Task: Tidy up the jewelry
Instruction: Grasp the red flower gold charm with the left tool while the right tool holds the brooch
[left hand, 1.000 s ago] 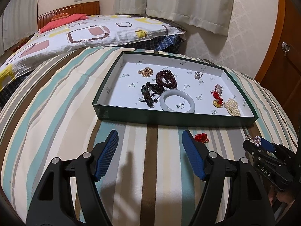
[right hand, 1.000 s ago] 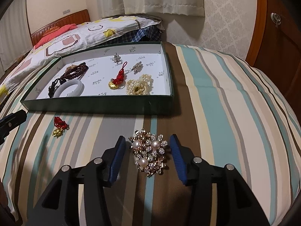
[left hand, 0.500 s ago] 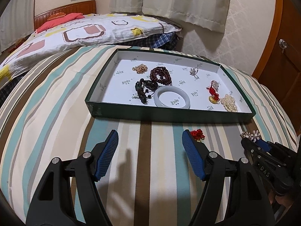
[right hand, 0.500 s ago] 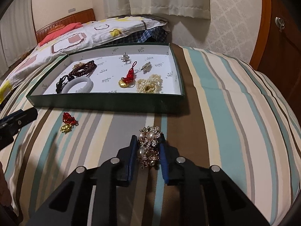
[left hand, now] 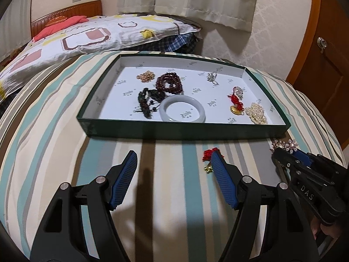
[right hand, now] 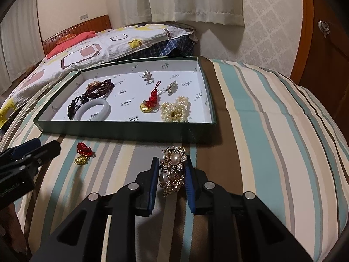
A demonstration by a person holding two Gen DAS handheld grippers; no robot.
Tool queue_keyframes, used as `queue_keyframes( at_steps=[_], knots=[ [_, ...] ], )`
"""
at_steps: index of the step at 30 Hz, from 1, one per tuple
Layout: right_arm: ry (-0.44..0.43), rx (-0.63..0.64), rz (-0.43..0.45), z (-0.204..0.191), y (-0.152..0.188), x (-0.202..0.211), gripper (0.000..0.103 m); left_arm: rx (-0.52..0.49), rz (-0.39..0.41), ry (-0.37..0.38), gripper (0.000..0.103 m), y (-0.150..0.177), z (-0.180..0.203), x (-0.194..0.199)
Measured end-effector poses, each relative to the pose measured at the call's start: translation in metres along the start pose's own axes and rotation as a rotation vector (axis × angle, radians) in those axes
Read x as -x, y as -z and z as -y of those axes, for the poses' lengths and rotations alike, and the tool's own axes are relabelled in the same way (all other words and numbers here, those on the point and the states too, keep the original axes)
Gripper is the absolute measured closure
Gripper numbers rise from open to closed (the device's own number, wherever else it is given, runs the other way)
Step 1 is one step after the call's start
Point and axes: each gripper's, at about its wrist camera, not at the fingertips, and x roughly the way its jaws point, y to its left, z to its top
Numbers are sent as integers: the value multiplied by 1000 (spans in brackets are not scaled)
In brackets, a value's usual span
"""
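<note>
A green box [left hand: 187,132] [right hand: 122,128] with a white floor lies on the striped bed and holds several pieces: a white bangle [left hand: 182,111] [right hand: 92,109], dark beads [left hand: 169,83], a pearl cluster [right hand: 175,109] and a red knot charm [right hand: 152,100]. My right gripper [right hand: 171,163] is shut on a gold pearl brooch [right hand: 173,168] [left hand: 288,144], lifted just in front of the box's near right corner. My left gripper [left hand: 174,158] is open and empty. A small red and gold charm [left hand: 209,158] [right hand: 82,152] lies on the bed by its right finger.
A patterned pillow [left hand: 82,37] and a wooden headboard [left hand: 65,16] lie behind the box. Curtains and a wallpapered wall stand at the back. A wooden cabinet door [right hand: 322,50] is at the right. The striped bedding [left hand: 50,113] slopes away on both sides.
My right gripper closed on the brooch and raised it off the bed. My left gripper moved forward and right, so the red charm now sits at its right finger.
</note>
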Motion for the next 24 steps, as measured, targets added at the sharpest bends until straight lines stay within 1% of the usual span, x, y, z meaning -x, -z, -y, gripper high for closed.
queue_keyframes(
  at_steps=[8, 15, 17, 21, 24],
  knots=[
    [6, 0, 11, 3, -1, 3, 80, -31, -22, 10, 35, -3, 19, -14],
    [-5, -21, 11, 7, -2, 2, 80, -67, -65, -1, 36, -3, 35, -32],
    [-12, -28, 10, 8, -2, 1, 80, -73, -79, -5, 42, -3, 37, -36],
    [-19, -38, 7, 9, -3, -1, 80, -98, -82, -14, 46, -4, 41, -38],
    [-21, -44, 5, 9, -2, -2, 80, -112, -84, -19, 56, -5, 43, -38]
  ],
)
